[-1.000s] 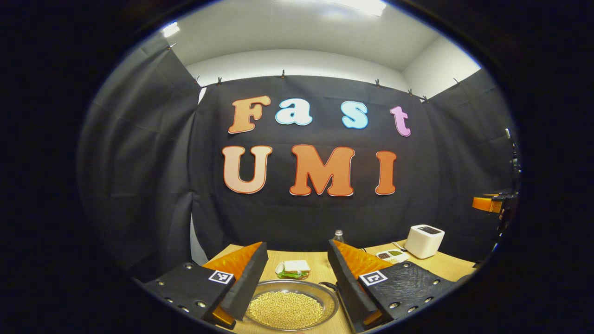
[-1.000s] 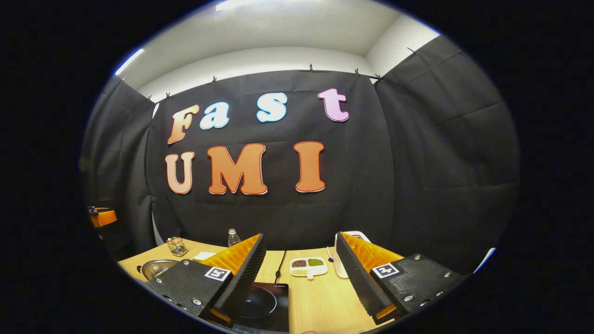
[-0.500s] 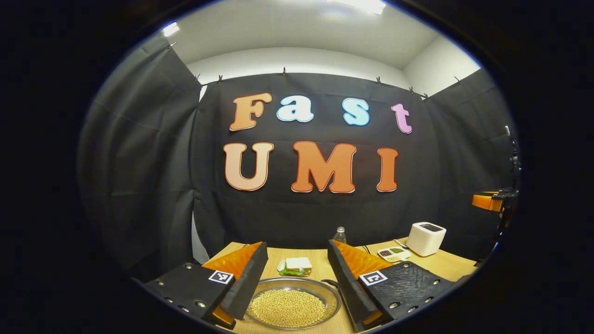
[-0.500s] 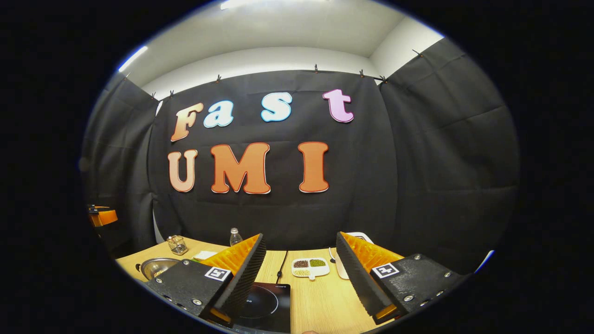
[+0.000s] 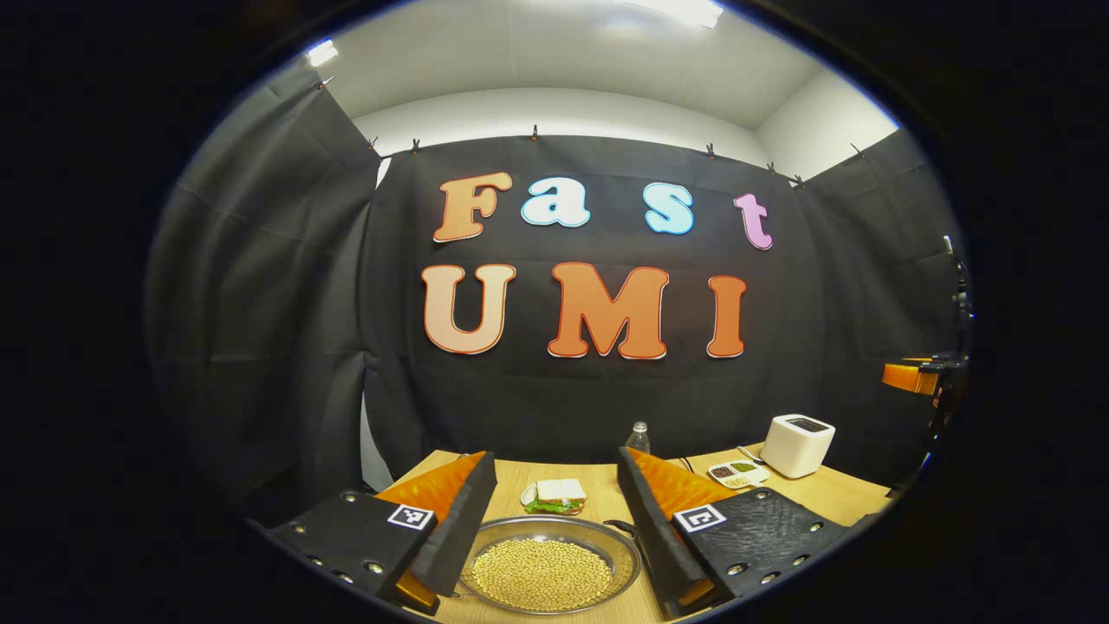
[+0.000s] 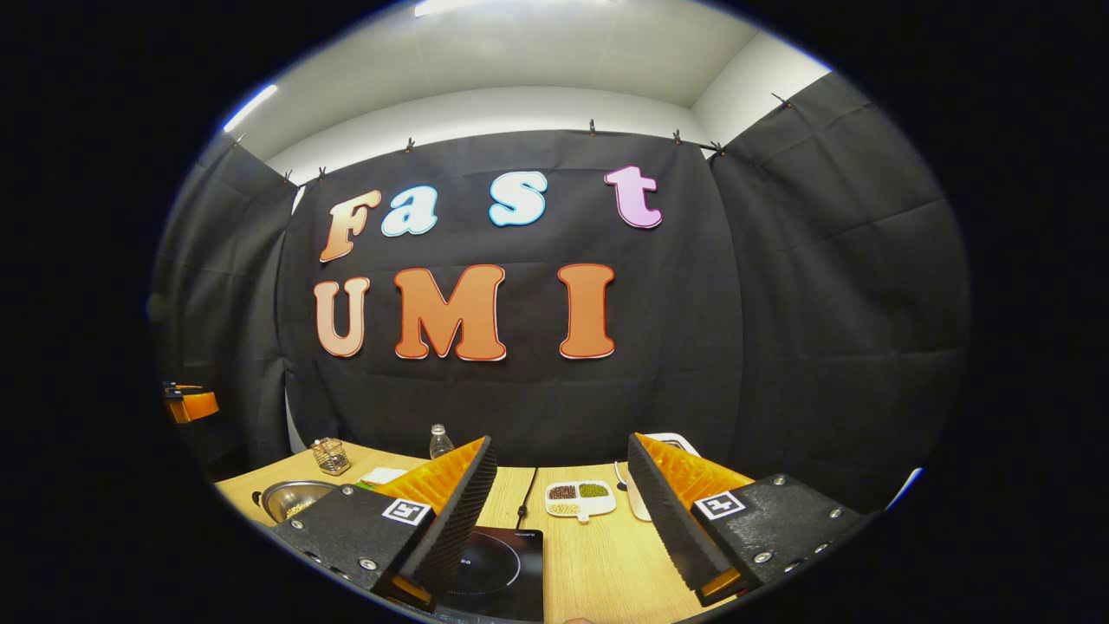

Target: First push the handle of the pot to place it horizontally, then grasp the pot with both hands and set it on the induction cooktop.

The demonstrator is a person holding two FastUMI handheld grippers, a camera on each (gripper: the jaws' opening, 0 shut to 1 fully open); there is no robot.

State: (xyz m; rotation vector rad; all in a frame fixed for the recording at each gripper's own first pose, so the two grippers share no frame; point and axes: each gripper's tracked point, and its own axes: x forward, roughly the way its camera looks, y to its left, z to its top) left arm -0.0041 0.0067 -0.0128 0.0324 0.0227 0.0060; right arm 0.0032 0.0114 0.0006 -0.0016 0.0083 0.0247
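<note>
In the left gripper view my left gripper (image 5: 549, 520) hangs above the wooden table (image 5: 598, 503) with its fingers spread wide and nothing between them, framing the pot (image 5: 549, 568), a shallow steel pan filled with pale yellow beans that sits on the near part of the table. A dark handle (image 5: 620, 525) shows at the pot's far right rim, close beside my right-hand finger; I cannot tell whether they touch. Just beyond the pot lies a sandwich (image 5: 555, 495) on a small plate, with a clear bottle (image 5: 638, 436) behind it near the black cloth wall, and farther right stand a divided dish of grains (image 5: 737, 472) and a white boxy appliance (image 5: 796, 445). In the right gripper view my right gripper (image 6: 554, 520) is likewise parted and empty, poised over the black induction cooktop (image 6: 498, 568), which lies flat on the table below and between its fingers with a cord running away from its far edge. The pot (image 6: 293, 499) appears there at the far left of the table, well apart from the cooktop, with a small wire basket (image 6: 330, 456) behind it. The same divided dish (image 6: 579, 499) rests just beyond the cooktop.
</note>
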